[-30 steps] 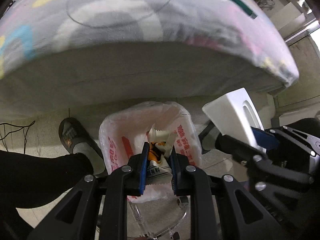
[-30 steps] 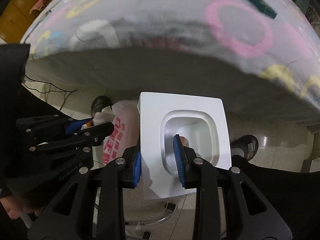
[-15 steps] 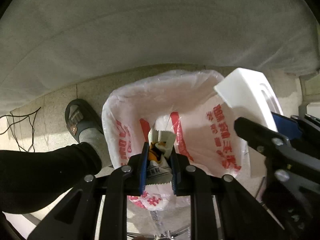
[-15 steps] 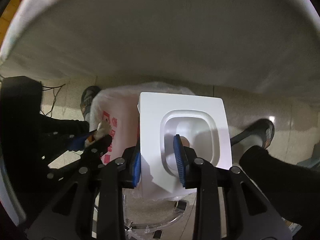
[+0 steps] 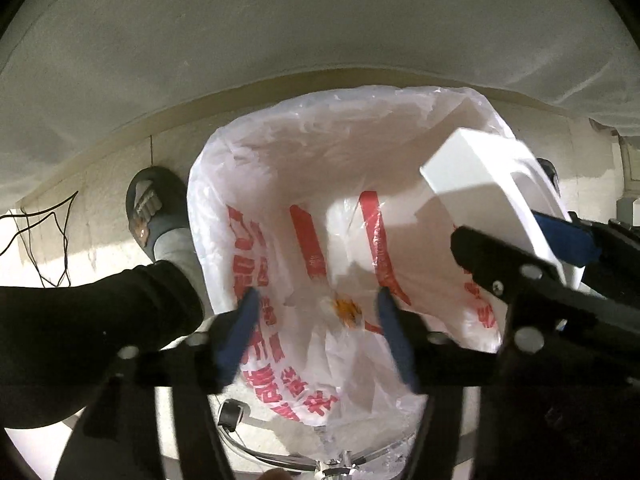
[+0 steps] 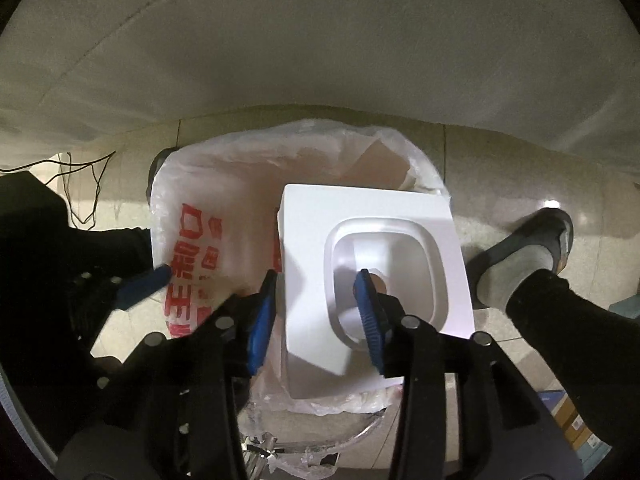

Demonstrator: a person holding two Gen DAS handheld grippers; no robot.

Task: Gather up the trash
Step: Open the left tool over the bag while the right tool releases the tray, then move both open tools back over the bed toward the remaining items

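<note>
Both grippers over the trash bag (image 5: pixel 280 184)

Left gripper (image 5: pixel 316 320) jaws opening, nothing between; right gripper (image 6: pixel 316 304) jaws opening around white tray (image 6: pixel 372 216).

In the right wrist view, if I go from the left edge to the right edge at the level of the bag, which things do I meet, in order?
Dark cables on the floor → left gripper → white bag with red print → white foam tray → slippered foot.

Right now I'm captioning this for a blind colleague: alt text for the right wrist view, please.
The right gripper, jaws opening, straddles one edge of a white moulded tray above a red-printed plastic trash bag. The left gripper reaches in beside it, and a slippered foot stands on the tiled floor.
</note>
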